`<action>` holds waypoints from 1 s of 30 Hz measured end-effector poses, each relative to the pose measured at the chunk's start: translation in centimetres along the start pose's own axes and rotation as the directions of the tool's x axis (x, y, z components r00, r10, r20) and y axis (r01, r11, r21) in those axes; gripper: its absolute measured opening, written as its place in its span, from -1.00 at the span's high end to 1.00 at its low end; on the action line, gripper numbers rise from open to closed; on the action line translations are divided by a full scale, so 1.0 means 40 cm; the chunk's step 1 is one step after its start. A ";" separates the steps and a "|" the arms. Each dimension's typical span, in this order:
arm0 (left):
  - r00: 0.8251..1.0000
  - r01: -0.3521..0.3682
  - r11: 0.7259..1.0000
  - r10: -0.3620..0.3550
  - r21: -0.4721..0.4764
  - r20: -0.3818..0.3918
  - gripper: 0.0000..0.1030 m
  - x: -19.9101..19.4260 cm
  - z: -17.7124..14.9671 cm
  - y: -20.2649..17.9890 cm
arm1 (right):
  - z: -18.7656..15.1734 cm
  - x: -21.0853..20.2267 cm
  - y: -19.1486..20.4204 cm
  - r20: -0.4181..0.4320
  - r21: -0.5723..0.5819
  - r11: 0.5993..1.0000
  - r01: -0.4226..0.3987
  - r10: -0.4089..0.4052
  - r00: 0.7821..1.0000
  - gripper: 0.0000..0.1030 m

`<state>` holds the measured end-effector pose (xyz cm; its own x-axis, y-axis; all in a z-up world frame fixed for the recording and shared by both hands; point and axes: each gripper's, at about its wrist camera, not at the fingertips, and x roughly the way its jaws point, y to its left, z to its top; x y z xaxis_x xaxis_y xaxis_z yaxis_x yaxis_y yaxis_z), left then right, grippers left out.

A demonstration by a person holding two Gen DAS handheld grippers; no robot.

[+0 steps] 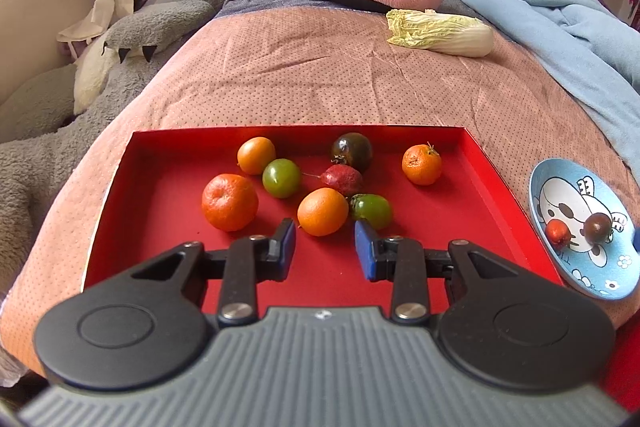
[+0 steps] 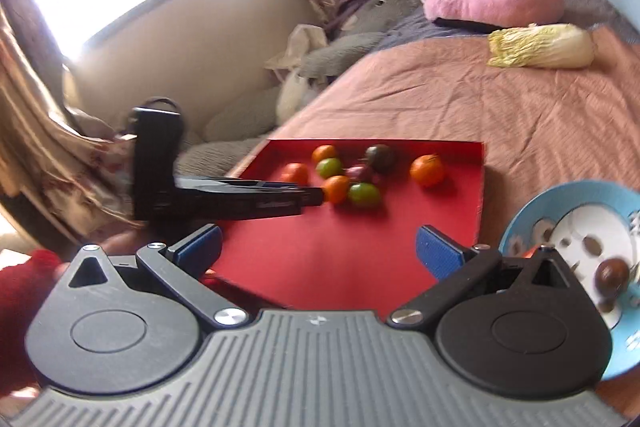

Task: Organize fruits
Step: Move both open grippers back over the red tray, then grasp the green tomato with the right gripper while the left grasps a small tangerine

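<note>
Eight small fruits lie loose in the shallow red cardboard tray (image 1: 460,247) on the pink dotted bedspread (image 1: 320,67), and two more, a red one and a dark one, already sit in the pale blue cartoon-printed dish (image 1: 600,287) just beside the tray's right wall; the left gripper (image 1: 325,245) hangs over the tray's near half with its jaws partly spread and nothing between them, lined up on the nearest round orange citrus (image 1: 322,211); that orange touches a glossy green tomato-like fruit (image 1: 371,211) on its right, so the right-hand jaw could nudge the green one and set it rolling across the tray floor; the gap also looks barely wider than the orange, so a jaw may land on top and shove it away toward the dark red oblong fruit (image 1: 343,179) behind; the right gripper (image 2: 318,251) hovers at the tray's near edge, jaws spread wide and empty, with its right side close over the dish, where a careless swing might tip the dish on the soft bed and spill its fruit.
</note>
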<state>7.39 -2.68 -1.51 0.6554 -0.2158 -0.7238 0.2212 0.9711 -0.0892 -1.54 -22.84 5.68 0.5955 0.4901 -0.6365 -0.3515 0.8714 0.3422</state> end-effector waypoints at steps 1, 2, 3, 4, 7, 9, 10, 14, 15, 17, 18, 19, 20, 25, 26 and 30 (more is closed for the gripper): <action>1.000 -0.001 1.000 0.001 0.012 -0.005 0.31 0.008 0.004 -0.001 | 0.013 0.037 -0.013 -0.028 -0.031 0.999 0.042 -0.043 0.999 -1.00; 1.000 0.000 1.000 0.000 0.028 -0.014 0.31 0.020 0.008 -0.003 | 0.017 0.065 -0.022 -0.042 -0.070 0.995 0.072 -0.075 0.996 -1.00; 1.000 0.008 0.999 -0.007 0.042 -0.022 0.31 0.029 0.011 -0.006 | 0.017 0.093 -0.029 -0.047 -0.125 0.986 0.110 -0.117 0.992 -1.00; 0.999 0.013 0.998 -0.011 0.059 -0.030 0.31 0.039 0.013 -0.009 | 0.015 0.116 -0.035 -0.045 -0.169 0.976 0.137 -0.147 0.988 -1.00; 0.999 0.017 0.994 -0.012 0.109 -0.050 0.31 0.065 0.017 -0.021 | 0.013 0.169 -0.055 -0.050 -0.220 0.964 0.147 -0.162 0.986 -1.00; 0.999 -0.009 0.991 0.015 0.135 -0.044 0.31 0.077 0.018 -0.027 | 0.021 0.200 -0.065 -0.052 -0.222 0.966 0.130 -0.145 0.988 -1.00; 0.999 -0.010 0.990 0.017 0.140 -0.046 0.31 0.084 0.020 -0.025 | 0.023 0.209 -0.069 -0.053 -0.229 0.966 0.119 -0.134 0.989 -1.00; 0.998 0.012 0.993 -0.004 0.116 -0.064 0.33 0.092 0.030 -0.009 | 0.031 0.274 -0.066 -0.101 -0.276 0.958 0.074 -0.105 0.989 -0.95; 0.998 0.012 0.993 -0.004 0.119 -0.060 0.33 0.089 0.026 -0.006 | 0.032 0.287 -0.060 -0.105 -0.289 0.955 0.066 -0.100 0.989 -0.89; 0.998 0.006 0.991 0.003 0.131 -0.066 0.30 0.093 0.021 -0.005 | 0.032 0.302 -0.053 -0.117 -0.311 0.950 0.039 -0.079 0.990 -0.79; 0.997 0.003 0.991 0.006 0.134 -0.071 0.30 0.099 0.021 -0.006 | 0.031 0.310 -0.048 -0.127 -0.319 0.947 0.026 -0.070 0.989 -0.66; 0.997 0.003 0.991 0.007 0.133 -0.075 0.30 0.106 0.022 -0.007 | 0.033 0.321 -0.045 -0.140 -0.320 0.947 0.009 -0.057 0.989 -0.59; 0.997 -0.001 0.991 0.011 0.132 -0.075 0.31 0.112 0.025 -0.010 | 0.035 0.333 -0.044 -0.148 -0.317 0.948 -0.002 -0.048 0.988 -0.46; 0.997 -0.004 0.993 0.014 0.118 -0.079 0.35 0.129 0.033 -0.016 | 0.050 0.383 -0.037 -0.173 -0.305 0.952 -0.014 -0.041 0.984 -0.20; 0.997 -0.006 0.993 0.014 0.114 -0.071 0.35 0.126 0.030 -0.016 | 0.052 0.392 -0.032 -0.176 -0.312 0.950 -0.013 -0.045 0.983 -0.19; 0.998 -0.028 0.997 0.032 0.066 -0.058 0.36 0.118 0.023 -0.002 | 0.057 0.422 -0.018 -0.189 -0.319 0.948 -0.020 -0.043 0.981 -0.18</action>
<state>11.13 -3.86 -4.31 0.6191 -0.1785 -0.7647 0.2500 0.9680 -0.0235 10.40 -15.15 -3.73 0.4632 0.4398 -0.7695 -0.5751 0.8097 0.1166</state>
